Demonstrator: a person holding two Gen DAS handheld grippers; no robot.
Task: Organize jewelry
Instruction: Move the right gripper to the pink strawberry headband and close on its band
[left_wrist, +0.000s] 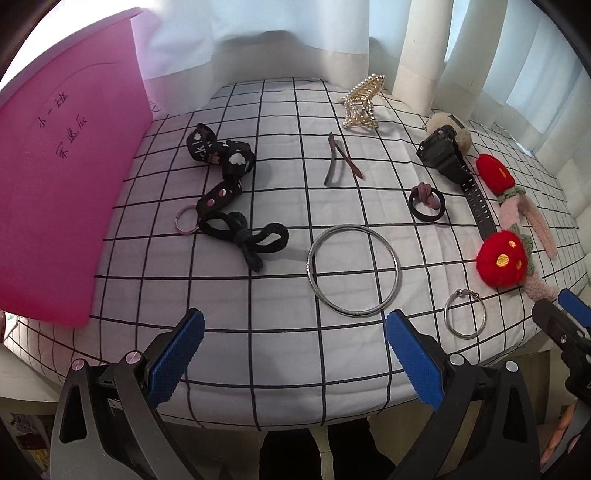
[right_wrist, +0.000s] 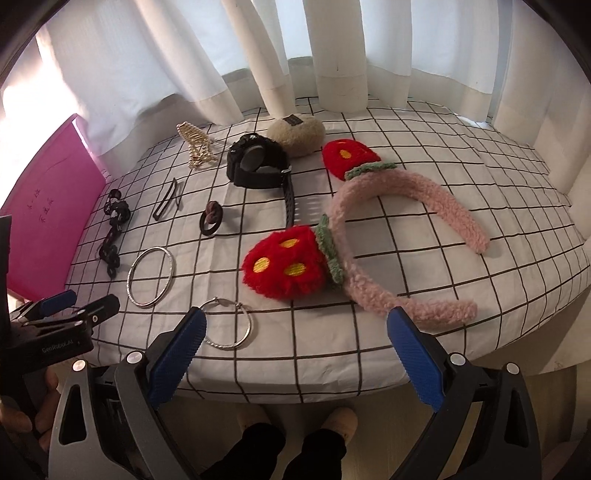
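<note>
Both grippers hang at the near edge of a surface (left_wrist: 258, 350) covered in a white cloth with a black grid. The left gripper (left_wrist: 293, 354) has its 2 blue fingers (left_wrist: 177, 354) spread wide and empty, and the right gripper (right_wrist: 295, 354) likewise has its fingers (right_wrist: 177, 354) spread with nothing between them.

The jewelry lies scattered across the cloth. A big bangle (left_wrist: 353, 270) sits just ahead of the left gripper, with a small bangle (left_wrist: 464, 314) to its right near the edge; in the right view that small bangle (right_wrist: 229, 325) lies just beside the right gripper's left finger. A fuzzy pink headband (right_wrist: 402, 236) with 2 red strawberries (right_wrist: 288, 264) lies ahead of the right gripper. Behind it rests a black watch (right_wrist: 258, 166), its strap stretched toward the near side, touching a beige plush (right_wrist: 297, 134). A dark hair tie (left_wrist: 427, 203) lies between the watch and the big bangle. Further back are a brown clip (left_wrist: 338, 160) and a pearl claw clip (left_wrist: 362, 103). On the left, black bands (left_wrist: 229, 195) lie in a string with a pink ring (left_wrist: 186, 221) touching them. A pink folder (left_wrist: 62, 192) with handwriting leans at the left edge. White curtains (right_wrist: 332, 55) hang behind.
</note>
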